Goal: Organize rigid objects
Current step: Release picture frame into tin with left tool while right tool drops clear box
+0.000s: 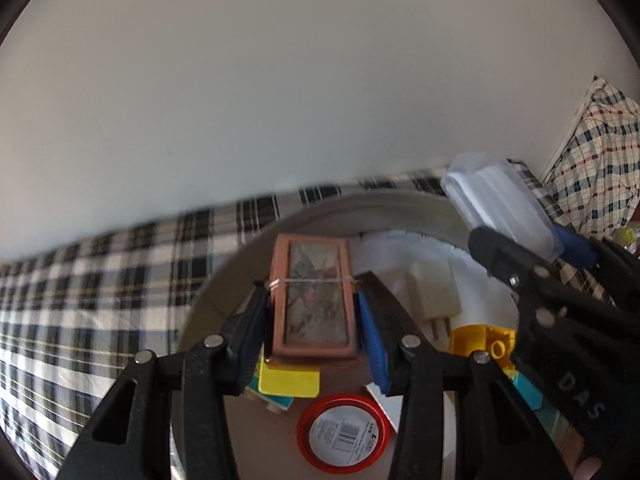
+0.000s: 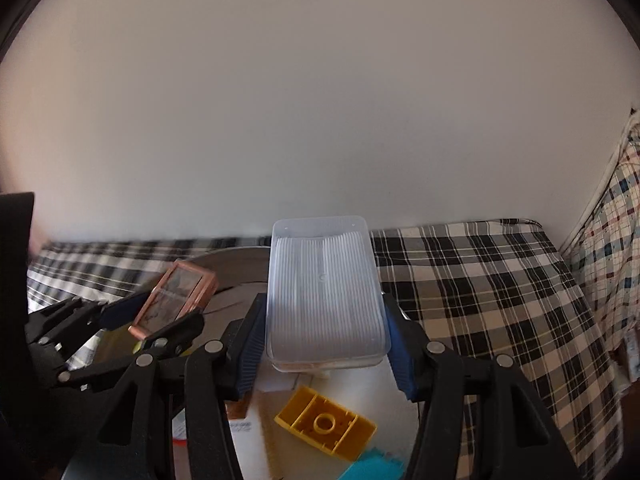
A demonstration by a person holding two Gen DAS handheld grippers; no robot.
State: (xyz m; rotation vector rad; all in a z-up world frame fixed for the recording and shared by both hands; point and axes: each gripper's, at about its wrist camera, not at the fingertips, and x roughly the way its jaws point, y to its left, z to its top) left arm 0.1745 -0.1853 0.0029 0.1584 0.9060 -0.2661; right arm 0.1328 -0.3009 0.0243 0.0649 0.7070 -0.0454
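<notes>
My left tongs (image 1: 314, 320) pinch the framed box (image 1: 311, 300), my right tongs (image 2: 324, 344) pinch the clear tub (image 2: 324, 292); the yellow brick (image 2: 326, 422) and others remain unsorted.

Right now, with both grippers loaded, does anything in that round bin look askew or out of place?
The yellow brick lies upside down, its hollow underside facing up. A white charger lies flat, prongs exposed, among mixed items, including a red-rimmed lid. Nothing looks spilled or broken. The framed card box and clear container sit squarely between the fingers.
</notes>
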